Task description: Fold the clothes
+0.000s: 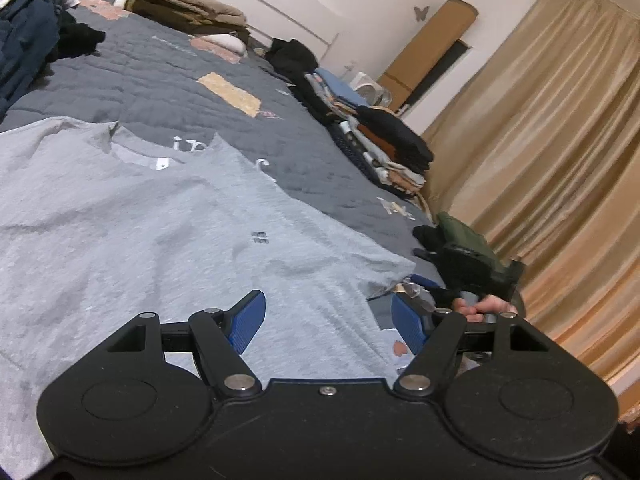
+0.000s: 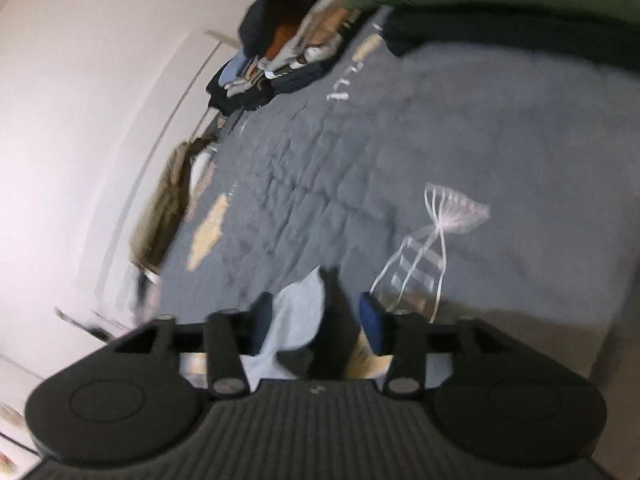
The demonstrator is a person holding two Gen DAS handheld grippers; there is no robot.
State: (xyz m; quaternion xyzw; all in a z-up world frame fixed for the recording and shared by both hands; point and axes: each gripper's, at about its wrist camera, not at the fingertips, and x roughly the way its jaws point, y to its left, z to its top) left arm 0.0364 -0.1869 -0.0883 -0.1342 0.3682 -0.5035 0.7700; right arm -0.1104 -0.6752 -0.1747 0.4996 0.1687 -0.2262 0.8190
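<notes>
A light grey T-shirt (image 1: 160,220) lies spread flat on the dark grey quilt (image 1: 168,68), its collar toward the far side. My left gripper (image 1: 328,316) hovers open just over the shirt's near right part; its blue pads (image 1: 248,320) stand wide apart with only flat cloth below them. In the right wrist view, which is blurred, my right gripper (image 2: 316,312) has its jaws apart. A corner of the grey shirt (image 2: 296,312) sticks up between them, nearer the left pad, and is not pinched. A hand (image 1: 484,306) holds that gripper at the shirt's right edge.
Stacks of folded clothes (image 1: 384,140) line the far right edge of the bed. A heap of dark blue garments (image 1: 28,40) sits at the upper left, and a brown blanket (image 1: 180,4) at the head. A beige curtain (image 1: 560,140) hangs to the right.
</notes>
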